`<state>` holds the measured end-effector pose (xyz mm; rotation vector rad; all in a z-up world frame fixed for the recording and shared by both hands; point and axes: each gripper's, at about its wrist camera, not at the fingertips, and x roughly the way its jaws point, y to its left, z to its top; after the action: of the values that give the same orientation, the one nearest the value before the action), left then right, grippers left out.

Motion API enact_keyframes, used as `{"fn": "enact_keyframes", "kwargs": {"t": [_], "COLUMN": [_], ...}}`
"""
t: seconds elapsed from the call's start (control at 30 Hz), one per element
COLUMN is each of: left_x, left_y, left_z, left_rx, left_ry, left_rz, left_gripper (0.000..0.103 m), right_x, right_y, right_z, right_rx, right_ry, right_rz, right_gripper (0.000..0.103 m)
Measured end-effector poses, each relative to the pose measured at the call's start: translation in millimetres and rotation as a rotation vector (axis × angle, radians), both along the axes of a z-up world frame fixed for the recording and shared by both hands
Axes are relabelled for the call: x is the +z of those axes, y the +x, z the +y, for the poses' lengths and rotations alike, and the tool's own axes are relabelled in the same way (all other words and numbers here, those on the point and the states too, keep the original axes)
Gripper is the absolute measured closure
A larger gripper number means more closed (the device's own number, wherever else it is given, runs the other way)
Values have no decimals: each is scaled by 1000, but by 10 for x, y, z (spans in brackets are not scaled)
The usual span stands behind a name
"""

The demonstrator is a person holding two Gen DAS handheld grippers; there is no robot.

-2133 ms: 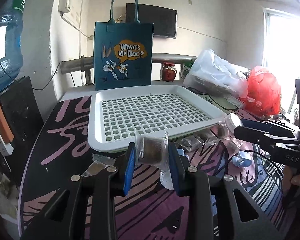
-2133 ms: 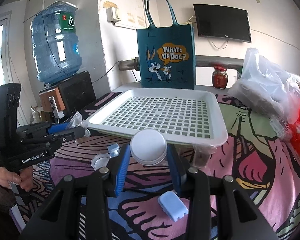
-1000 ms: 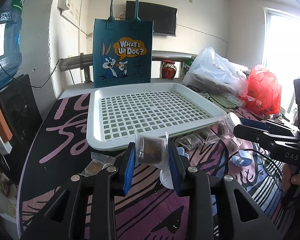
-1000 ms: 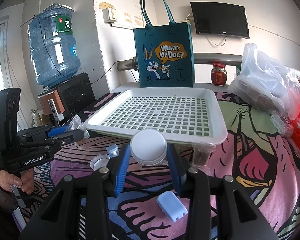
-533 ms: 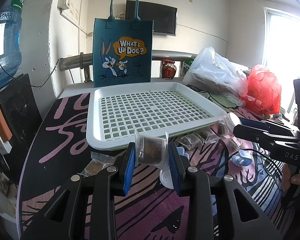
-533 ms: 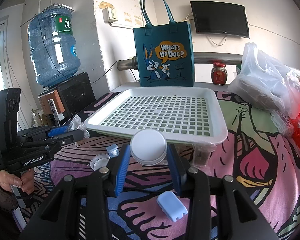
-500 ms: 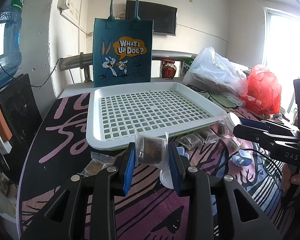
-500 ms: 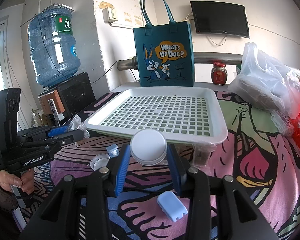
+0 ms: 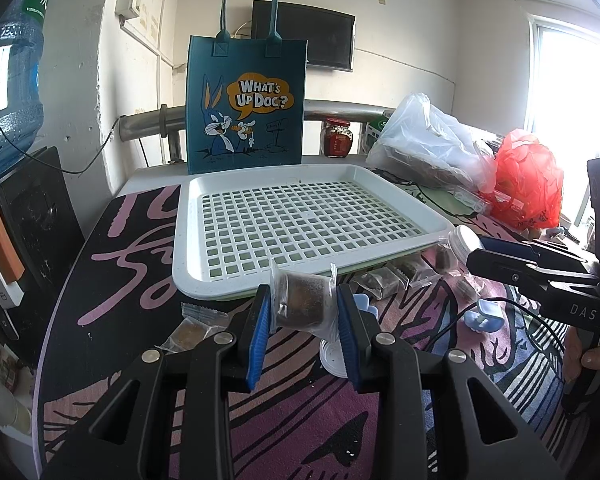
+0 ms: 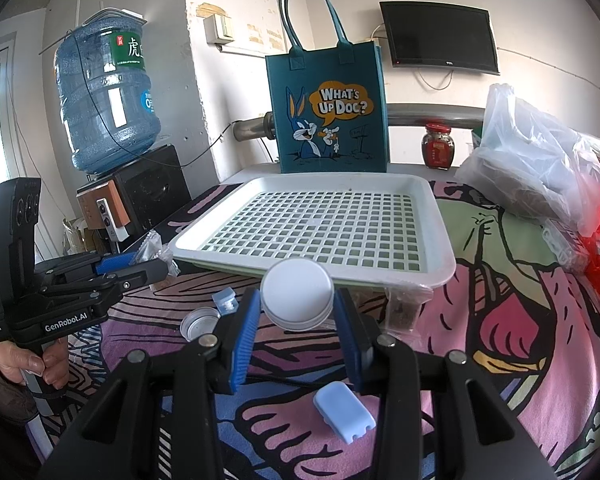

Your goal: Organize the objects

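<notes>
Tabletop (image 10: 540, 360), covered by a cloth printed with cartoon figures in pink, purple, black and green. Lying on it:
- white perforated plastic tray (image 10: 440, 268), centre;
- teal felt tote bag (image 10: 328, 120) with rabbit print, upright behind the tray;
- red-filled glass jar (image 10: 438, 151);
- clear plastic bag (image 10: 540, 168) and red plastic bag (image 9: 528, 184), right;
- light-blue plastic clips (image 10: 344, 412);
- open round metal tin (image 10: 200, 322);
- small clear-wrapped brown snack packets (image 9: 380, 280) by the tray's near edge.

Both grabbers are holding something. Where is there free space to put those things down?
The white tray is bare across its whole grid, bordered by the blue bag behind. The cloth right of the tray looks free. The strip below the tray's front edge is crowded with packets, a lid and clips.
</notes>
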<state>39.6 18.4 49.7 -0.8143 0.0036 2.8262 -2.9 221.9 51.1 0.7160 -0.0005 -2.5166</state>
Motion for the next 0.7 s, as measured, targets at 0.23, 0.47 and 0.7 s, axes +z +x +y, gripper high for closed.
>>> {"fn": "enact_keyframes", "kwargs": {"t": [0.23,0.47,0.7], "left_x": [1,2,3], "left_y": [-1,-2,-3], "left_z": [-1,-2,-2], "left_rx": [0,0,0], "left_ry": [0,0,1], "left_rz": [0,0,-1], "left_gripper": [73,73,73], "right_x": [-3,-8,-8], "right_y": [6,11,10], "right_z": [-5,-10,-10], "right_rx": [-1,-2,-2], "right_ry": [0,-1,-1], "right_rz": [0,-1,-2], "right_gripper": [66,66,66]}}
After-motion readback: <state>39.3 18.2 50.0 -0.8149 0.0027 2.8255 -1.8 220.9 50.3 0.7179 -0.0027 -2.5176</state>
